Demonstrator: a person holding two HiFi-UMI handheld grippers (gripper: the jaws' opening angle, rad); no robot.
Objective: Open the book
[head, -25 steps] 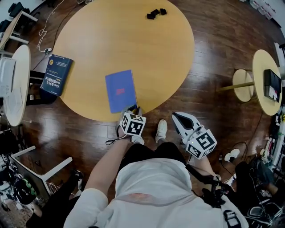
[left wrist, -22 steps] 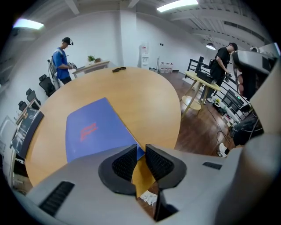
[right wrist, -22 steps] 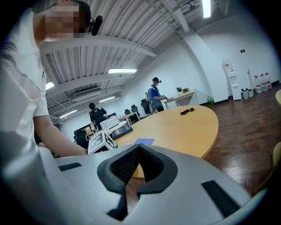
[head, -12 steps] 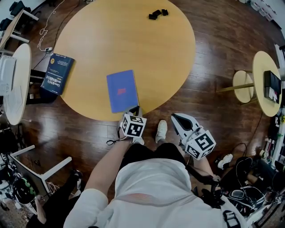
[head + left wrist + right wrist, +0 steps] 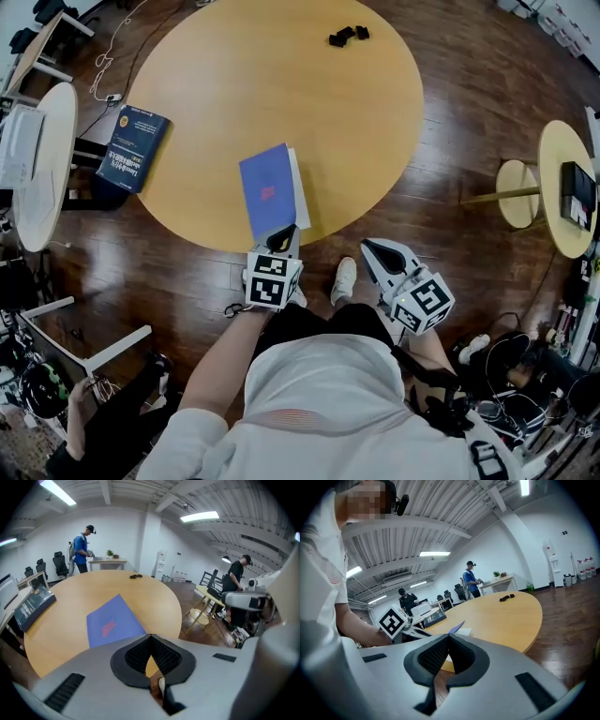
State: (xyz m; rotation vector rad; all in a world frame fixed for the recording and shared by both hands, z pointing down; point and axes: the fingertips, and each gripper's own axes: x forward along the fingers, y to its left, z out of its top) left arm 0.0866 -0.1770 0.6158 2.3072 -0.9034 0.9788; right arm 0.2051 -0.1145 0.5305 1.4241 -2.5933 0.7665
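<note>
Cover of the blue book (image 5: pixel 267 192) stands raised off its white pages (image 5: pixel 299 187), its near edge pinched between the pressed-together jaws of the left gripper (image 5: pixel 281 236). The book lies on the round wooden table (image 5: pixel 281 84) at the rim nearest the person, directly ahead of that gripper. Its long axis runs straight away from the jaws toward the table's middle. The spine is on the long edge to the gripper's left, and the cover opens along the right.

The right gripper (image 5: pixel 372 249) hangs off the table, just right of the left one, its jaws closed on nothing. A white shoe (image 5: pixel 344 277) shows on the floor between the two.

From the head view alone comes the pale strip of pages along the book's right edge. The left gripper view shows only the blue cover face with its red print. The right gripper view catches the cover (image 5: pixel 457 626) side-on, tilted up over a white page, with the left gripper's marker cube (image 5: pixel 392 620) beside it.

A dark book (image 5: pixel 131 148) sits at the table's rim, far to the left gripper's left. Small black objects (image 5: pixel 345 36) lie well beyond both grippers. Only the gripper views show people in the background, among them a standing person (image 5: pixel 82 548) past the table's far side.
</note>
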